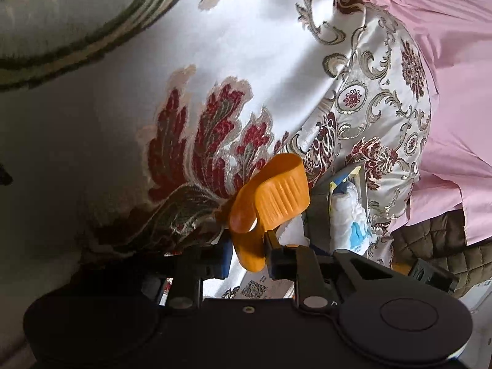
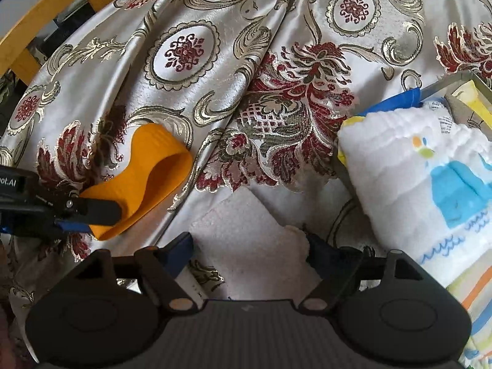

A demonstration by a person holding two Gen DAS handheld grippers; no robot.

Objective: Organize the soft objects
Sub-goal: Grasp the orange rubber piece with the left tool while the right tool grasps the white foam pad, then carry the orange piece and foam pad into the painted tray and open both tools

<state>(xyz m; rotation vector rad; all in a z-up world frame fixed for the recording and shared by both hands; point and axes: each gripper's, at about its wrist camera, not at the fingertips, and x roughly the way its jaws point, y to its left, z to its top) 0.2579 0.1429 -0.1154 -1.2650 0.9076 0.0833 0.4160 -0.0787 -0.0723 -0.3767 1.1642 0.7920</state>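
We see the cloth (image 2: 233,98) first: a shiny cream brocade with gold scrolls, oval medallions and dark red flowers. It fills most of the right wrist view and falls in long folds that run down toward 7 o'clock. In the left wrist view it looms close from 9 to 12 o'clock, its lower part in shadow.

The left gripper (image 1: 273,190) has its orange fingers (image 1: 283,196) pressed together, with a bunch of that cloth gathered against them. From the right wrist it shows at 9 o'clock, low against the cloth.

A white fuzzy towel (image 2: 246,233) lies on the cloth at 6 o'clock, right in front of the right gripper (image 2: 249,255). It fills the space between the finger mounts, which stand wide apart. The fingers themselves are hidden, so we cannot tell whether they clamp it.

At 3 o'clock a white quilted pad (image 2: 415,184) with a blue print sits in a box (image 2: 452,81), resting on a striped fabric (image 2: 473,304) at 4 o'clock. A yellow wooden frame (image 2: 46,24) crosses at 10 o'clock. In the left view a pink sheet (image 1: 449,61) covers the 2 o'clock side, with a brown quilted piece (image 1: 430,240) below it.
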